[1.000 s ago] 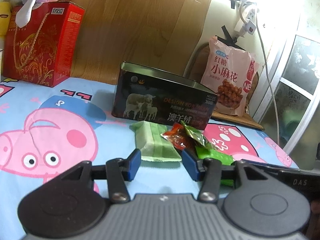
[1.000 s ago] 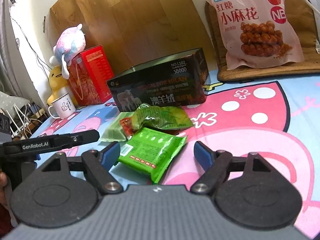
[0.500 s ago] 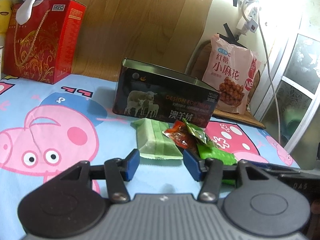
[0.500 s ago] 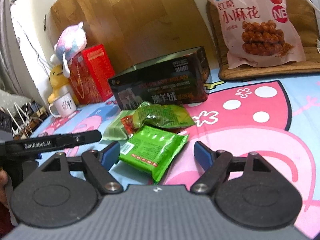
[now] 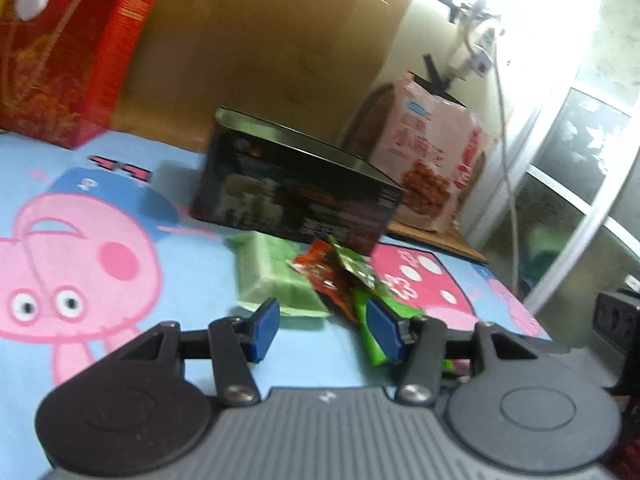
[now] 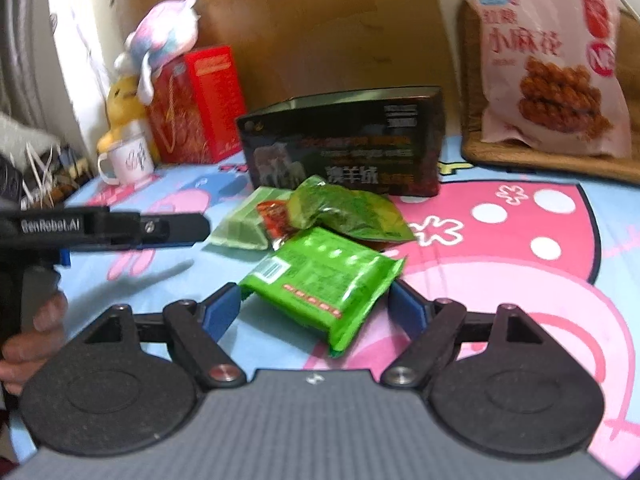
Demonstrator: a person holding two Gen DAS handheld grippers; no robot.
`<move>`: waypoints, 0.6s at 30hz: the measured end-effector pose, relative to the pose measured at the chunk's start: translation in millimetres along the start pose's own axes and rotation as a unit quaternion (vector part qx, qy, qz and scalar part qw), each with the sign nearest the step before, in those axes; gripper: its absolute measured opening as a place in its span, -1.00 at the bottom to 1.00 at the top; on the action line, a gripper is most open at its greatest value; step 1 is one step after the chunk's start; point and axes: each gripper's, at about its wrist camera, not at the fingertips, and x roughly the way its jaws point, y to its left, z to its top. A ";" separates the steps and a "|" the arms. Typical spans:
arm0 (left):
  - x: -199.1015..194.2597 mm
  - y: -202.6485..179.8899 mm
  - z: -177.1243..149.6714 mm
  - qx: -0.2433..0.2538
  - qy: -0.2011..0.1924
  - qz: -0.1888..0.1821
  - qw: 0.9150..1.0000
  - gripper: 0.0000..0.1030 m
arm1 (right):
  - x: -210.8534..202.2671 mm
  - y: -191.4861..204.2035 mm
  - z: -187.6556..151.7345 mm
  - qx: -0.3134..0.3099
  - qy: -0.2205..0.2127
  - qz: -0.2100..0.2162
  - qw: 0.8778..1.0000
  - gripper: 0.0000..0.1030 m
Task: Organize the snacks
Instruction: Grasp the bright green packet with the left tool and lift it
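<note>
Several snack packets lie in a small heap on the cartoon-print cloth in front of an open dark tin box [image 6: 348, 148], which also shows in the left wrist view [image 5: 296, 196]. A bright green packet [image 6: 324, 280] lies between the open fingers of my right gripper [image 6: 312, 312], not clamped. Behind it are a darker green packet [image 6: 348, 212], a red packet [image 6: 272, 216] and a pale green packet [image 6: 240, 228]. My left gripper [image 5: 324, 328] is open and empty, just short of the pale green packet [image 5: 276, 280] and red packet [image 5: 320, 272].
A big pink snack bag [image 6: 552, 60] leans at the back right on a brown mat. A red gift box [image 6: 196, 104], a plush toy [image 6: 160, 44] and a white mug [image 6: 124, 160] stand at the back left. A window and cable [image 5: 504, 128] are to the right.
Both grippers have moved forward toward the snack heap. The bright green packet now sits between the right gripper's fingers. Both stay open.
</note>
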 end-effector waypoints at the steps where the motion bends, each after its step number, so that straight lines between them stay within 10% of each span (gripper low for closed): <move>1: 3.4 -1.2 0.3 0.000 0.009 -0.010 1.000 -0.04 | 1.5 5.0 -0.4 -0.016 0.004 -0.002 1.000 0.57; 8: 33.4 -17.6 0.9 0.008 0.069 -0.047 0.996 -0.03 | 4.8 23.3 -2.7 -0.079 0.012 -0.005 0.997 0.30; 18: 21.4 6.0 1.7 -0.048 0.046 -0.052 0.996 -0.19 | 2.8 40.2 -4.7 -0.081 0.007 0.000 0.997 -0.10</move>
